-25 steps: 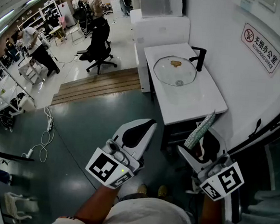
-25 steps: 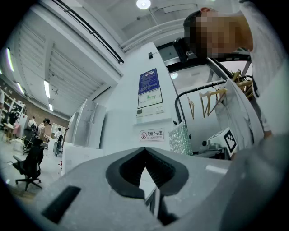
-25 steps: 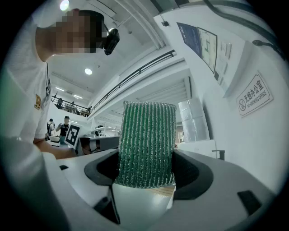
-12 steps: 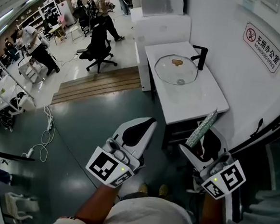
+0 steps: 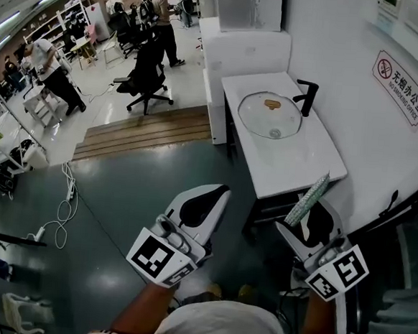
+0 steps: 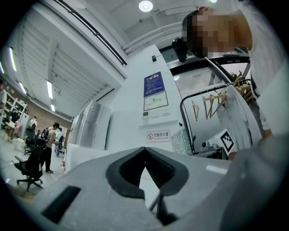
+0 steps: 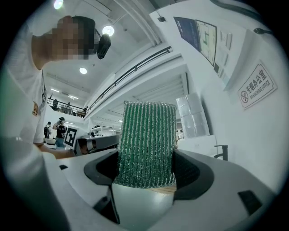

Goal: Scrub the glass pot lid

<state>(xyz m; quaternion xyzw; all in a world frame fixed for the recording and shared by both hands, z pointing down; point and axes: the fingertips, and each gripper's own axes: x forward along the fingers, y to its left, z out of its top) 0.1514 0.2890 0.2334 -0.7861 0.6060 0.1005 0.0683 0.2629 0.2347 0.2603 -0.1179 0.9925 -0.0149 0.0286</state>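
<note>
The glass pot lid [image 5: 271,115] lies over the basin of a white sink counter [image 5: 295,169], beside a black faucet [image 5: 307,97]. A small brown object [image 5: 273,103] shows under the glass. My left gripper [image 5: 205,202] is held well short of the counter, over the floor, its jaws shut with nothing between them [image 6: 144,155]. My right gripper [image 5: 311,220] hovers near the counter's front corner, shut on a green scrubbing sponge [image 7: 145,143] that sticks up toward the counter edge [image 5: 307,198].
A no-smoking sign [image 5: 404,88] hangs on the white wall at right. A white cabinet [image 5: 246,47] stands behind the sink. A wooden platform [image 5: 147,130] and an office chair [image 5: 148,75] are at left, with people at desks farther back. A cable [image 5: 66,202] lies on the dark floor.
The view has shifted so the counter and lid sit slightly further right and lower. Both grippers keep their pose; a person in the background has walked on.
</note>
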